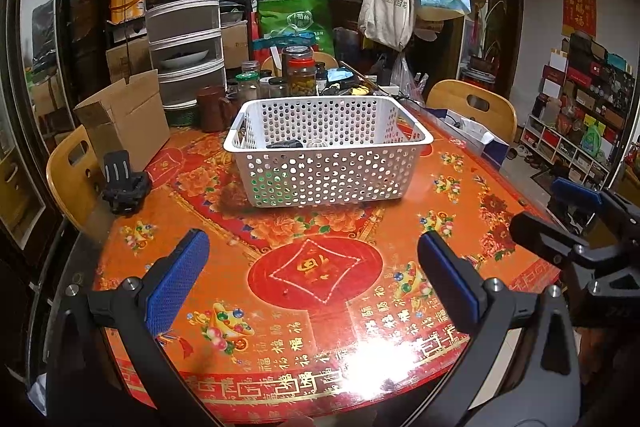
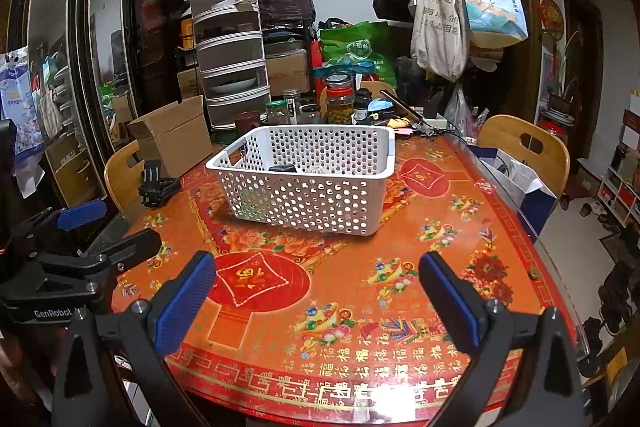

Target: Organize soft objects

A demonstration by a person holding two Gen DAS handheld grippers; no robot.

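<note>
We see the left gripper [image 1: 314, 277] with its jaws wide apart, nothing between the blue pads [image 1: 178, 283], hovering above the near edge of the desk [image 1: 440, 203]. The right gripper [image 2: 316, 291] reads the same: jaws spread, empty, above the near edge, beside the left one. Each gripper appears at the margin of the other's view, also with its blue pads apart.

Past the jaws, the near half of the desk shows only the red-and-orange patterned cover. The white perforated basket [image 1: 328, 167] stands upright toward the middle of the desk, well apart from both grippers. Inside it we note a dark item [image 1: 285, 144] and a pale rounded item [image 1: 318, 143] lying on the floor near the front wall; we cannot tell what either is or whether they touch.

At the left edge sits a black clamp-like mount [image 1: 124, 185], with an open cardboard box [image 1: 124, 115] just behind it. Jars [image 1: 302, 71] crowd the far edge behind the basket. Wooden chairs [image 1: 474, 105] stand at the left and far-right sides.
</note>
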